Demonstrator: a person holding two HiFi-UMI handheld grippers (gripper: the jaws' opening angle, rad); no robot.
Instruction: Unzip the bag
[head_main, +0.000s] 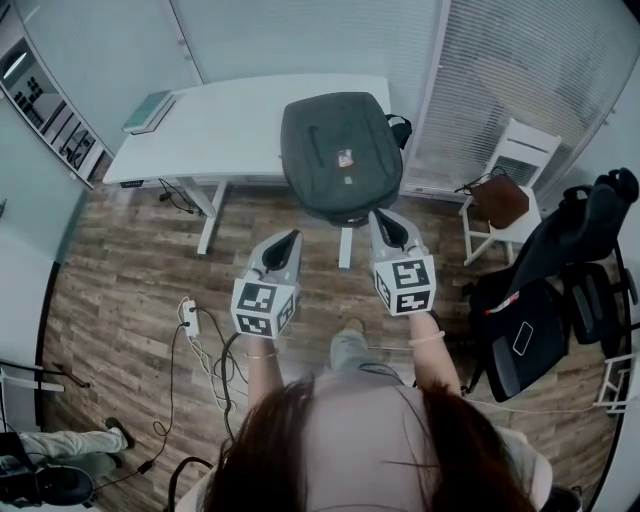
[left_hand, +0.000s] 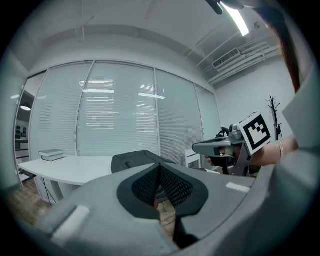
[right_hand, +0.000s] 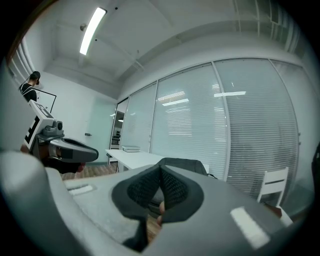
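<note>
- Lying flat on the right end of the white worktop (head_main: 230, 130), the dark grey bag (head_main: 335, 150) is being seen from above in the head view, with its near edge hanging past the worktop's front edge. A small light tag is showing on its upper face.
- The left claw (head_main: 294, 234) is being held just short of the bag's near left corner, over the floor (head_main: 130, 270), and apart from the bag.
- In the left gripper view, its two dark ribbed pads (left_hand: 145, 187) are being pressed together, with nothing gripped between them. The bag is being seen straight beyond them.
- The right claw (head_main: 380, 214) is being held at the bag's near right corner. Its tip is overlapping the bag's edge in the head view, and whether it is touching cannot be told.
- In the right gripper view, its pads (right_hand: 175, 187) are likewise being pressed together, with nothing gripped.
- Both claws are being pointed side by side toward the bag, with each marker cube (head_main: 262, 305) turned up toward the head camera.
- A book (head_main: 150, 110) is being carried on the far left end of the worktop, well apart from the bag.
- A white chair (head_main: 520, 150) is standing to the right of the worktop, and a black office chair (head_main: 560, 300) is standing nearer the person.
</note>
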